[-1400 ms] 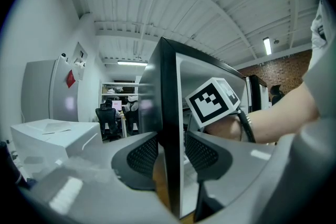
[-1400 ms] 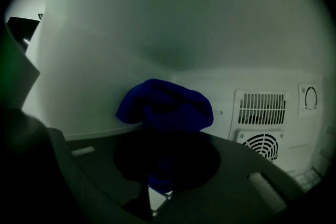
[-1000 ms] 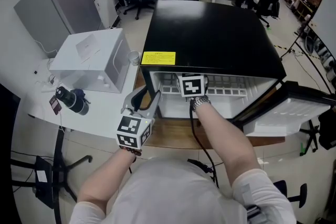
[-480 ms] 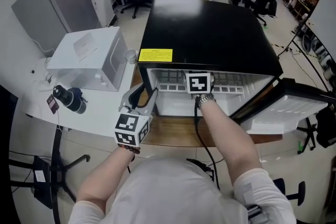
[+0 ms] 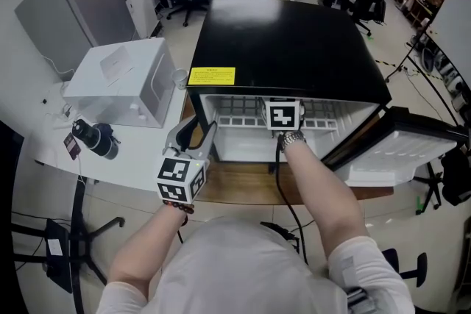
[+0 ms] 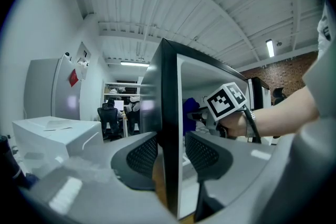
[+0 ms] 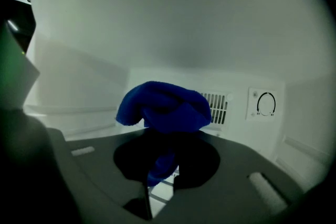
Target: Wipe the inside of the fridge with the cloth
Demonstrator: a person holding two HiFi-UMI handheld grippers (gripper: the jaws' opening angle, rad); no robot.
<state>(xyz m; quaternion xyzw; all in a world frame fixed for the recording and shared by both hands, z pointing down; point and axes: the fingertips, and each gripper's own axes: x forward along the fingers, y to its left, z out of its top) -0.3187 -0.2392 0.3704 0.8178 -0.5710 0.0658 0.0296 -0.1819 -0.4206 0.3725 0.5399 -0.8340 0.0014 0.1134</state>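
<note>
Right claw [image 7: 159, 168] gripping one blue cloth [image 7: 163, 105], inside one fridge [image 5: 287, 48]

Blue cloth [image 7: 164, 105] inside the open black fridge [image 5: 287, 48]
The bunched cloth is hanging pinched in the jaws of the right gripper [image 7: 161, 160], facing the white back wall.

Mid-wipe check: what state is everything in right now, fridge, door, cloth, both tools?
fridge: open, interior exposed.
fridge door: swung wide open at the right.
right tool: shut on the blue cloth.
blue cloth: bunched, clamped in the right tool inside the fridge.
left tool: jaws straddle the fridge's left wall edge; pressing or not, unclear.
</note>
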